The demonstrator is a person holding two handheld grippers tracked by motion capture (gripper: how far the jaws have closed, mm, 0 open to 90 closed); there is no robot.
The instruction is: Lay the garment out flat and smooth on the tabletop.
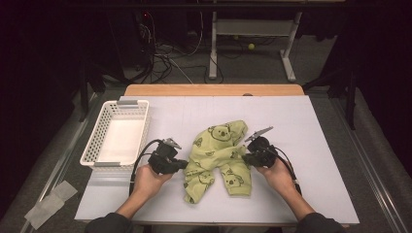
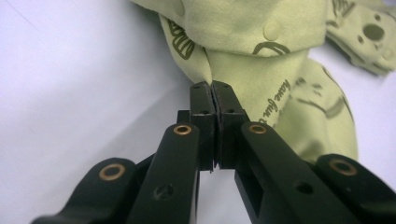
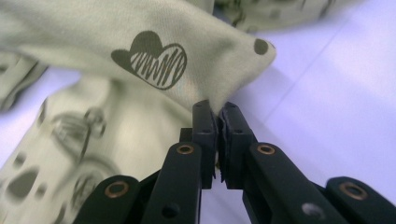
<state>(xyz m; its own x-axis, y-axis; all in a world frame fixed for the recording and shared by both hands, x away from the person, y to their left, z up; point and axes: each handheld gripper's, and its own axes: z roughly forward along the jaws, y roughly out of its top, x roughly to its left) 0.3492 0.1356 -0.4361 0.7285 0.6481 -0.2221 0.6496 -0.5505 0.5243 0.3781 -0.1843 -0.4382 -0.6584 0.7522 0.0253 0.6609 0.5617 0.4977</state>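
Jaws of both grippers are found closed on the green garment (image 1: 219, 158), which lies crumpled at the middle of the counter (image 1: 311, 145). In the high view, the left gripper (image 1: 183, 165) is pressed in at the cloth's left edge and the right gripper (image 1: 244, 158) at its right edge; a white basket (image 1: 118, 133) stands apart to the left. In the left gripper view, only a thin fold is pinched between the jaws, so slippage is judged likely if the cloth is pulled taut. In the right gripper view, the fabric is caught near a corner beside a printed heart (image 3: 152, 58); an uneven lift could leave the garment twisted or dropped
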